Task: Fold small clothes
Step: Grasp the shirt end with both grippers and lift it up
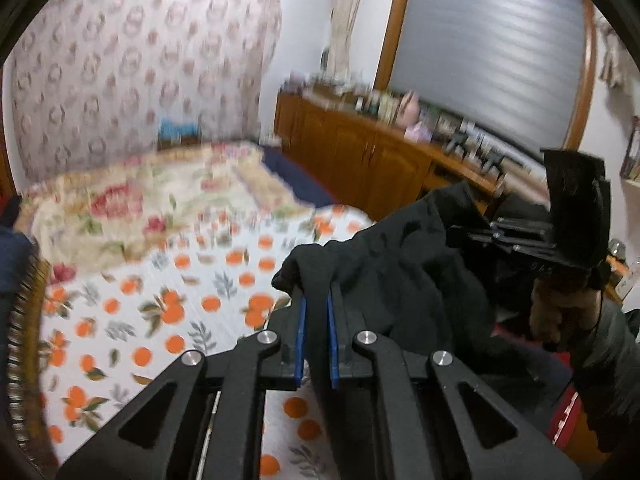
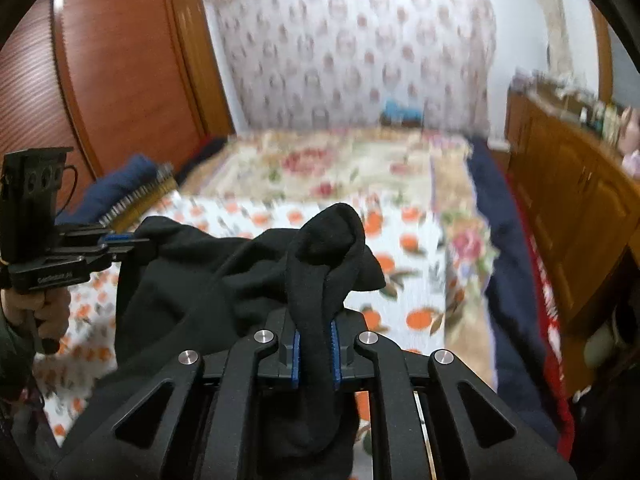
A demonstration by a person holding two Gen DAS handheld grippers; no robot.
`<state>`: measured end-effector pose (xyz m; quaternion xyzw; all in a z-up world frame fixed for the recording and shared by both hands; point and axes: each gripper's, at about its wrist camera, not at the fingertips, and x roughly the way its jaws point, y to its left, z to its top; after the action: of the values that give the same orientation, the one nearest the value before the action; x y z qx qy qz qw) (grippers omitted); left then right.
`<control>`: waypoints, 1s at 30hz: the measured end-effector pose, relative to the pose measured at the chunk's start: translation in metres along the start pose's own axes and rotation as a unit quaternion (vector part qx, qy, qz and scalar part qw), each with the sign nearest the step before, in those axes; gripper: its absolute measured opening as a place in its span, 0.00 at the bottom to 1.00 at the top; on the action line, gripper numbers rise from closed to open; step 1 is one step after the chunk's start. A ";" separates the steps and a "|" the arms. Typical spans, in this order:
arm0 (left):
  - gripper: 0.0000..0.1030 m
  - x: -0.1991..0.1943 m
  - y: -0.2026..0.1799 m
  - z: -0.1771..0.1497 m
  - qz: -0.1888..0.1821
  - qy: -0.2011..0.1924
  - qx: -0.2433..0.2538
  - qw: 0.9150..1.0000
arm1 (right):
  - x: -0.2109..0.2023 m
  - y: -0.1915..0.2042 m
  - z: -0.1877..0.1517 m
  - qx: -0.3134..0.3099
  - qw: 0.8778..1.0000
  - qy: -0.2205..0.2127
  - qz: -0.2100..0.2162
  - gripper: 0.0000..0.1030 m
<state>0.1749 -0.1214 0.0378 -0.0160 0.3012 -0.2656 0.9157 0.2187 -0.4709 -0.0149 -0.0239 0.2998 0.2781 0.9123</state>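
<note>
A black garment [image 1: 400, 264] hangs in the air between my two grippers, above a bed with an orange-print sheet [image 1: 160, 320]. My left gripper [image 1: 316, 300] is shut on one bunched corner of it. My right gripper [image 2: 316, 320] is shut on another bunched corner, which sticks up past the blue pads [image 2: 335, 344]. The garment [image 2: 208, 280] sags between them. In the left wrist view the right gripper [image 1: 472, 228] shows at right; in the right wrist view the left gripper [image 2: 136, 242] shows at left, each clamped on the cloth.
A floral quilt [image 1: 132, 200] covers the far half of the bed. A wooden sideboard [image 1: 380, 160] with bottles runs along the right. A wooden wardrobe [image 2: 120, 60] stands at left. A dark blue blanket [image 2: 496, 216] lies along the bed's right edge.
</note>
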 end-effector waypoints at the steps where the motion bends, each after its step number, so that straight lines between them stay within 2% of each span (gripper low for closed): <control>1: 0.06 -0.014 -0.003 0.003 0.000 -0.014 0.003 1.000 | -0.014 0.008 0.004 -0.005 1.000 -0.017 -0.004 0.08; 6: 0.06 -0.099 -0.023 0.020 0.012 -0.088 0.028 0.996 | -0.079 0.043 0.026 -0.031 0.995 -0.091 -0.012 0.07; 10: 0.06 -0.171 -0.037 0.026 0.024 -0.147 0.040 0.988 | -0.130 0.076 0.040 -0.052 0.988 -0.146 -0.010 0.07; 15: 0.06 -0.246 -0.052 0.026 0.043 -0.201 0.066 0.976 | -0.179 0.118 0.054 -0.073 0.980 -0.184 -0.001 0.07; 19: 0.06 -0.285 -0.048 0.029 0.060 -0.236 0.076 0.967 | -0.203 0.150 0.068 -0.095 0.972 -0.216 0.018 0.07; 22: 0.06 -0.294 -0.028 0.031 0.075 -0.239 0.068 0.966 | -0.206 0.163 0.076 -0.104 0.969 -0.223 0.036 0.07; 25: 0.06 -0.278 -0.002 0.034 0.091 -0.227 0.055 0.968 | -0.191 0.170 0.085 -0.114 0.969 -0.215 0.042 0.07; 28: 0.09 -0.235 0.033 0.037 0.121 -0.203 0.047 0.970 | -0.158 0.173 0.095 -0.117 0.973 -0.193 0.037 0.07; 30: 0.13 -0.200 0.054 0.038 0.146 -0.185 0.051 0.970 | -0.119 0.167 0.104 -0.114 0.979 -0.167 0.029 0.07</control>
<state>0.0866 0.0191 0.1673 0.0256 0.1116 -0.1360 0.9841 0.1075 -0.3663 0.1573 -0.0726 0.1100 0.3370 0.9322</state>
